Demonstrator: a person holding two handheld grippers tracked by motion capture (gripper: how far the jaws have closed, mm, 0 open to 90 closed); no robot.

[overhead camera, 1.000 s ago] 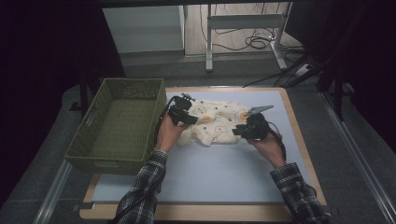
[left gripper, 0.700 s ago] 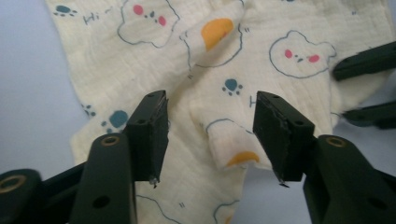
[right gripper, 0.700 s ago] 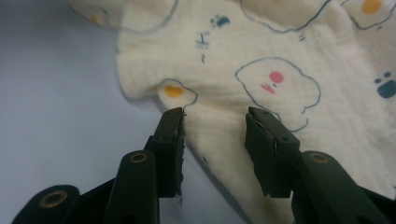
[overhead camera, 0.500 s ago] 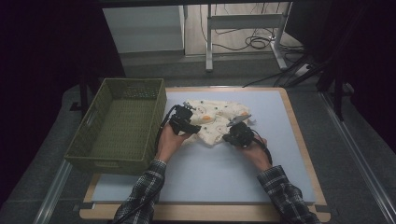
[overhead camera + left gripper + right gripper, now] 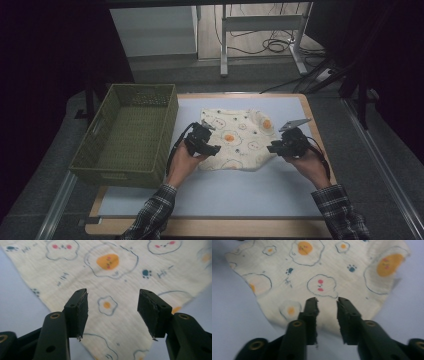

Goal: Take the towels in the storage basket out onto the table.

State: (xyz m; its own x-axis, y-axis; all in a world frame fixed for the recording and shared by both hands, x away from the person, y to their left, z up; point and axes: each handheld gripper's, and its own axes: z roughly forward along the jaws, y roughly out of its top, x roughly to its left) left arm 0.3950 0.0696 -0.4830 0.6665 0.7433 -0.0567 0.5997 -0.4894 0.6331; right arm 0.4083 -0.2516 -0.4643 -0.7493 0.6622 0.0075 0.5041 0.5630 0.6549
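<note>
Both hands are now sitting farther apart than half a second earlier, when they were bunched close together over the crumpled cloth; the cloth itself is now lying spread out flatter. Seen from the high view, the left gripper [image 5: 202, 142] is resting at the cloth's [image 5: 239, 140] left edge and the right gripper [image 5: 286, 144] at its right edge, on the pale blue mat [image 5: 210, 190]. A green basket [image 5: 127, 134] is standing just beside the mat's left side, well clear of the cloth.

Looking along the left gripper [image 5: 112, 311], its jaws are standing wide apart, having just been opening, and they are hanging over a corner of the egg-printed cloth [image 5: 110, 272] with nothing pinched between the pads.

Looking along the right gripper [image 5: 327, 312], its jaws are standing a narrow gap apart, having just been opening from nearly together. They are pointing at the near edge of the cloth [image 5: 317, 275], and the cloth is lying below them, not clamped. The mat [image 5: 234, 322] is showing on either side.
</note>
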